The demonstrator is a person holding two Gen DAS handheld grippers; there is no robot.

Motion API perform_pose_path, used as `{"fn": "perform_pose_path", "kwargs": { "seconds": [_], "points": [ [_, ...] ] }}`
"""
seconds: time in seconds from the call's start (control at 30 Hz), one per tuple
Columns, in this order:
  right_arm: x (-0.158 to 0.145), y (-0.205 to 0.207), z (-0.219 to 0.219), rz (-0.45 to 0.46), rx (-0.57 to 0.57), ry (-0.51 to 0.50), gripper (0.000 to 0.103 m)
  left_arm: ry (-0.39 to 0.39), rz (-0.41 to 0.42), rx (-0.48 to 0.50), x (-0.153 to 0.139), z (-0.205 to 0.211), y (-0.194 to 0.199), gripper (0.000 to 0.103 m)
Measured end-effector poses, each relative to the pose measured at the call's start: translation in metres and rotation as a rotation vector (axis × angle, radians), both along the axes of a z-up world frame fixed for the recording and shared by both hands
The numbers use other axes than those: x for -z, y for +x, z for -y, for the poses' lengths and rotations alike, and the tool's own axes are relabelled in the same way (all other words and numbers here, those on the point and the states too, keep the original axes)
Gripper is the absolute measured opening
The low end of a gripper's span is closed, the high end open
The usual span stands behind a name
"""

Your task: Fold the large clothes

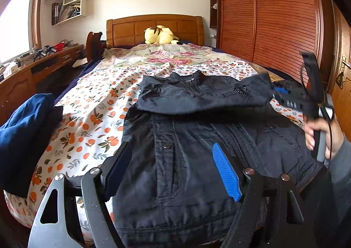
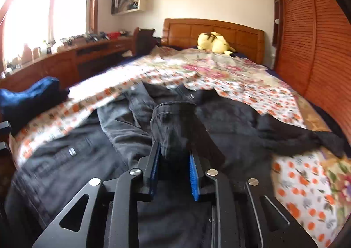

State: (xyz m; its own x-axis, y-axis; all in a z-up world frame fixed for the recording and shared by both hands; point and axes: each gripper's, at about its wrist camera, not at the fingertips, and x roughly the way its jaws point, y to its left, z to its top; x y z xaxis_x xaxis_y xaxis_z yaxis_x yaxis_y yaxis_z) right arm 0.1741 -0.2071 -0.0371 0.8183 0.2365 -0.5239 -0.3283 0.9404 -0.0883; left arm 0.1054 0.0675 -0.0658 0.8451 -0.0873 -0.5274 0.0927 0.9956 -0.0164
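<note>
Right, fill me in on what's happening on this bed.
A person is folding a black jacket spread on the floral bedsheet. The right gripper is shut on the jacket's sleeve, holding it across the body. The left gripper hangs open over the jacket's front, holding nothing. A blue garment lies beside it.

jacket motion-blurred; sleeve end hidden between tongs

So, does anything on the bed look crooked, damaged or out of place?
Nothing looks damaged. The black button-up jacket lies unevenly: one sleeve is pulled across its chest, pinched in the right gripper. A dark blue cloth sits bunched at the bed's edge.
</note>
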Motion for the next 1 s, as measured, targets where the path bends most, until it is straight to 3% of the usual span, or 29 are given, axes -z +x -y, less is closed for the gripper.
{"fn": "perform_pose_path", "kwargs": {
  "seconds": [0.17,0.33,0.5,0.7,0.83,1.0],
  "points": [
    [0.006,-0.026,0.014,-0.025,0.013,-0.023,0.031,-0.008,-0.007,0.017,0.004,0.012,0.003,0.077],
    [-0.001,-0.04,0.031,-0.015,0.032,0.038,0.046,-0.012,-0.022,0.037,0.011,0.024,0.007,0.077],
    [0.007,-0.027,0.036,-0.066,0.053,0.087,0.047,-0.015,-0.027,0.048,0.014,0.034,0.01,0.077],
    [0.031,0.005,0.032,-0.193,0.057,0.054,0.047,-0.007,-0.042,0.051,0.031,0.04,0.028,0.077],
    [0.043,0.008,0.024,-0.215,0.075,-0.009,0.047,0.0,-0.044,0.053,0.041,0.044,0.046,0.077],
    [0.043,0.01,0.024,-0.223,0.069,0.003,0.047,-0.013,-0.03,0.055,0.042,0.048,0.071,0.077]
  ]
}}
